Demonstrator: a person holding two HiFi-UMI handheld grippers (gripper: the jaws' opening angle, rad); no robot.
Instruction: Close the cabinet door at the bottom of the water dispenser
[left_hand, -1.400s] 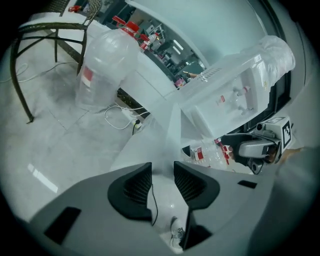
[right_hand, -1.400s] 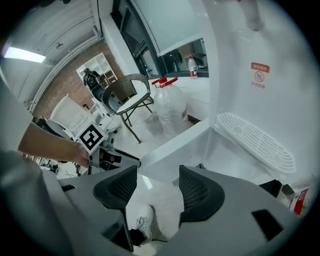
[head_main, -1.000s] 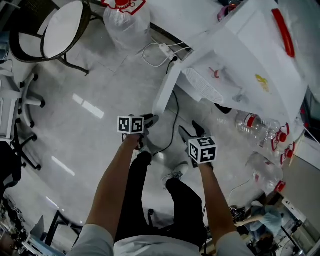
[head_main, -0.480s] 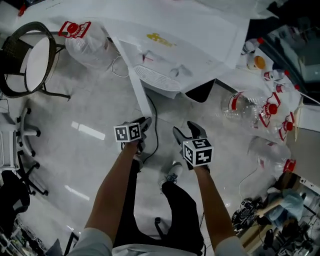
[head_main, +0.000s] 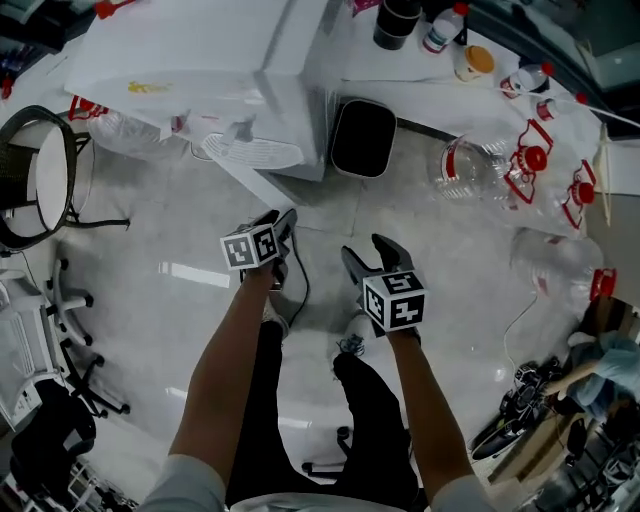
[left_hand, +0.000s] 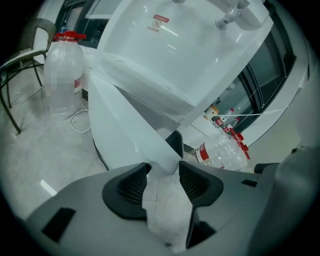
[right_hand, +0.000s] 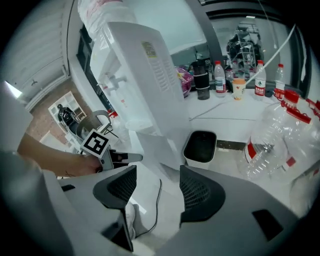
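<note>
The white water dispenser (head_main: 200, 60) stands at the top left of the head view, and its bottom cabinet door (head_main: 270, 178) swings out open toward me. My left gripper (head_main: 278, 222) hovers just short of the door's free edge. Its jaws are opening, and nothing is pressed between them. In the left gripper view the door's (left_hand: 125, 130) lower corner shows in the gap of the left gripper (left_hand: 162, 175), beyond the tips. My right gripper (head_main: 368, 255) hangs beside it, open and empty. The right gripper view shows the right gripper (right_hand: 157, 185) facing the door (right_hand: 160, 150).
A black bin (head_main: 362, 138) sits right of the dispenser. Several empty water bottles (head_main: 480, 165) lie at the right, and a full one (left_hand: 62, 75) stands left of the dispenser. A chair (head_main: 35, 180) is at the far left. A cable (head_main: 300, 280) runs over the floor by my feet (head_main: 350, 345).
The view has swung round the dispenser: it went from upper right to upper left, and the black bin came into sight. Both grippers travelled along side by side, still near the door's edge.
</note>
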